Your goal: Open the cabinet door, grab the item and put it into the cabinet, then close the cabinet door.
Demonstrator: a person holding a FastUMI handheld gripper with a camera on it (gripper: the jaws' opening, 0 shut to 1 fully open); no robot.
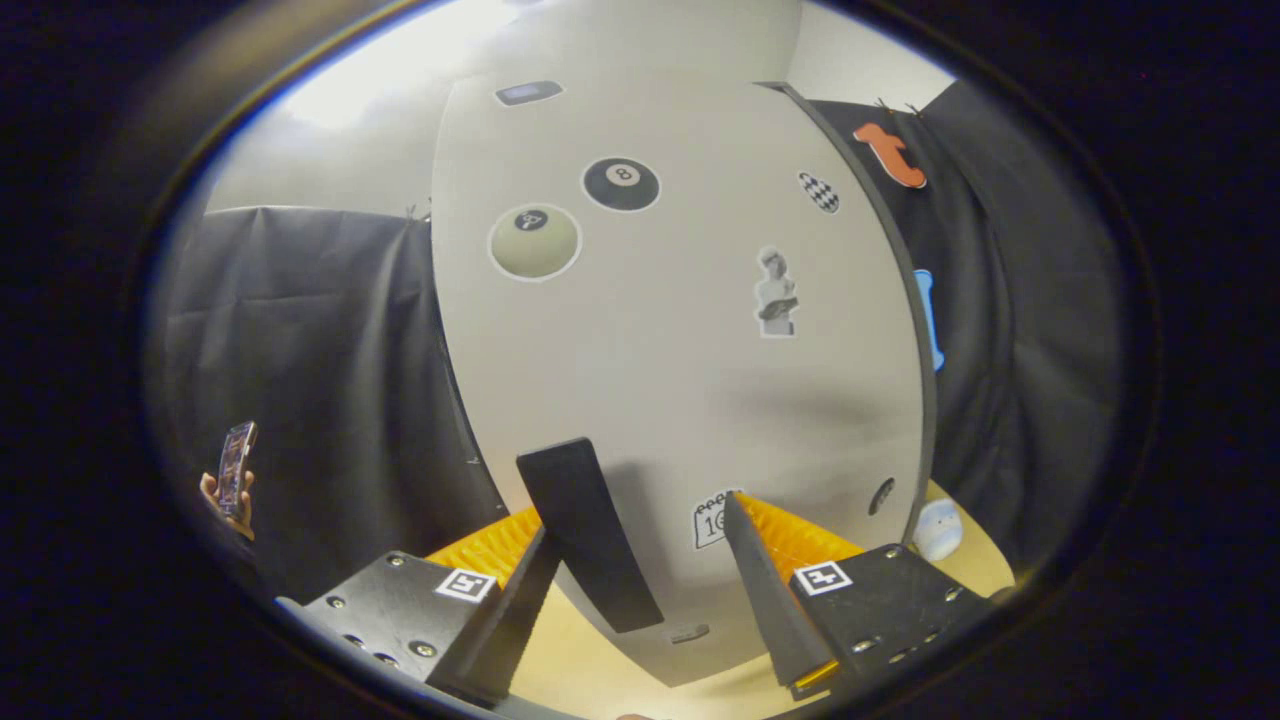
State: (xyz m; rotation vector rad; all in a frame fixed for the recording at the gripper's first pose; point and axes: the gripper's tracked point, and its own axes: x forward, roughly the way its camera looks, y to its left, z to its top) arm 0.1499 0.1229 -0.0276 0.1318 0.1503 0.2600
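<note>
Rides on the gripper (640,545), looking forward along both fingers, spread apart. Faces the cabinet door (680,340) squarely and very close, handle (588,530) between the fingers. Tilted slightly upward, perhaps; fisheye bending makes that hard to judge.

**Surfaces and finishes**

The cabinet door (680,400) is a smooth, matt board bearing flat paper-like stickers (776,292). Its handle (585,530) looks like matt plastic. The table (590,660) is smooth pale wood with a slight sheen. The booth wall (330,380) is wrinkled matt cloth. The gripper (640,560), fingers parted around the handle, has ribbed pads.
</note>
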